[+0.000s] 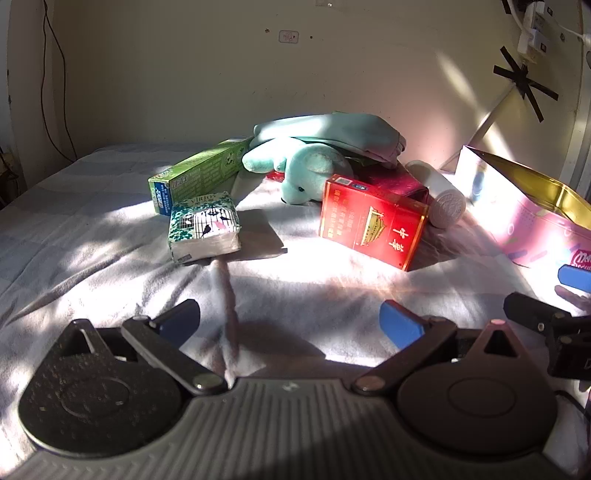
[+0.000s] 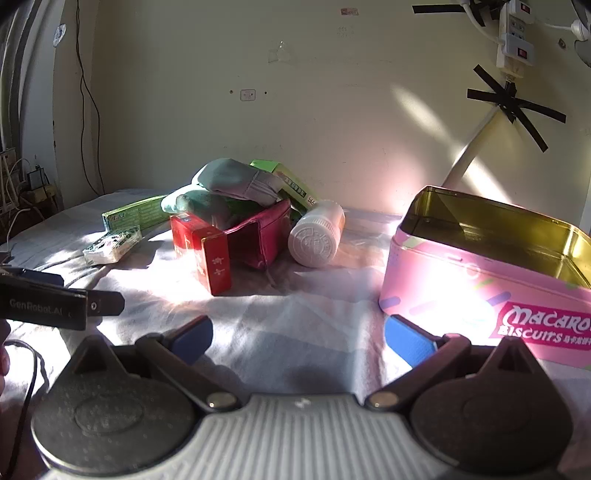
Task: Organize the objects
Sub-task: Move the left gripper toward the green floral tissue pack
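Observation:
A pile of objects lies on a white cloth: a red cigarette box [image 1: 373, 225] [image 2: 207, 251], a tissue pack [image 1: 203, 229] [image 2: 112, 245], a green toothpaste box [image 1: 201, 175] [image 2: 135, 216], a teal plush toy [image 1: 303, 171], a folded teal cloth [image 1: 332, 134] [image 2: 240, 181], a magenta pouch [image 2: 262, 236], and a white bottle [image 1: 441, 194] [image 2: 317, 232] on its side. An open pink biscuit tin [image 2: 480, 280] [image 1: 535, 218] stands to the right. My left gripper [image 1: 290, 325] is open and empty in front of the pile. My right gripper [image 2: 299, 339] is open and empty, beside the tin.
A second green box [image 2: 295, 186] leans behind the pile. The wall behind carries a power strip [image 2: 515, 33], black tape [image 2: 513, 107] and a hanging cable [image 2: 86, 92]. The left gripper's body [image 2: 55, 302] shows at the left edge of the right wrist view.

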Tool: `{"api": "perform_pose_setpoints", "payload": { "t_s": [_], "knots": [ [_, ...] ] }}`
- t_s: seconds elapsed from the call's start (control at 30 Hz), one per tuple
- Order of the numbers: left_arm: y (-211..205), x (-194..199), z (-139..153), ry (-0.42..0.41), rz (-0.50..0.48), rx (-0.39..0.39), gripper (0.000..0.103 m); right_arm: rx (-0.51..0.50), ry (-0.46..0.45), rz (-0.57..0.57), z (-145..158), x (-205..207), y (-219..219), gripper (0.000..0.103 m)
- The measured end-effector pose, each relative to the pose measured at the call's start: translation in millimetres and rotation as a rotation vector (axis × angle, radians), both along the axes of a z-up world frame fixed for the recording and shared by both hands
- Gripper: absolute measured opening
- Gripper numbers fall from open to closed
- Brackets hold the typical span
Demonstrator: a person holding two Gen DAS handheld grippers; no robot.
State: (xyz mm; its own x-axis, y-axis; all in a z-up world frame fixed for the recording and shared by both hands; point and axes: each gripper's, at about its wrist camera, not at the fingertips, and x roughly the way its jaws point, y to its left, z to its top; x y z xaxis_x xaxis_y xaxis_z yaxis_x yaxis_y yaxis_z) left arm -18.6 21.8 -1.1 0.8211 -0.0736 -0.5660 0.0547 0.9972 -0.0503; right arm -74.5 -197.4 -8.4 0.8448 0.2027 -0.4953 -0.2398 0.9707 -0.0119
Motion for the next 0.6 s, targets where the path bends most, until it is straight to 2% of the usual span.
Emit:
{"api": "perform_pose_setpoints", "payload": {
  "t_s": [0.23,0.6],
  "knots": [
    [8,2,7,-0.019,0.004,-0.003,0.103,0.003,-0.003,0.009,2,5,2,0.103],
    [55,14,24,-0.04,0.081,0.003,0.103,-0.021,-0.048,0.178,20,27,46,0.103]
  ]
}}
